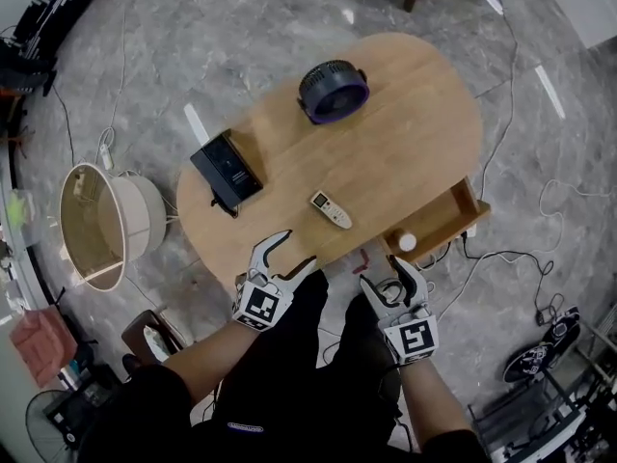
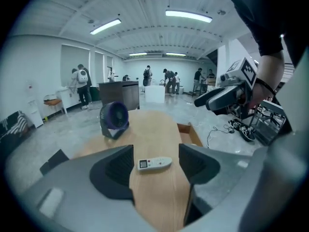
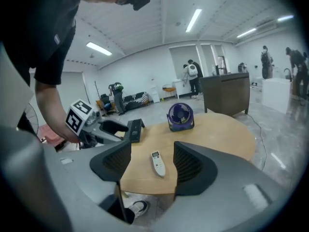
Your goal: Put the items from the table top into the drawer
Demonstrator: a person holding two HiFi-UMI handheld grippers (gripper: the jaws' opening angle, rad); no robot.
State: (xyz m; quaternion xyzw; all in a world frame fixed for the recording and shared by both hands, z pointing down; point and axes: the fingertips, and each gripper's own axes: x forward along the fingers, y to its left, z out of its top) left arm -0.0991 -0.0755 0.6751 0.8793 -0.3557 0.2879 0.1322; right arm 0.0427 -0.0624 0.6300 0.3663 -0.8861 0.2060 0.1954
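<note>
An oval wooden desk (image 1: 405, 143) carries a purple fan (image 1: 333, 90) at its far side, a black device (image 1: 227, 170) near the left edge, and a white remote (image 1: 331, 209) near the open drawer (image 1: 453, 222).

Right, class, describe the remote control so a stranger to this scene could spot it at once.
Find the oval wooden table on the grey floor. Near its edge closest to the person, between the black box and the open drawer, lies the remote control. It alone is slim and white; the fan is round and purple.

Drawer (image 1: 451, 222) mostly under table (image 1: 415, 133), distant people (image 2: 81, 83) tiny
</note>
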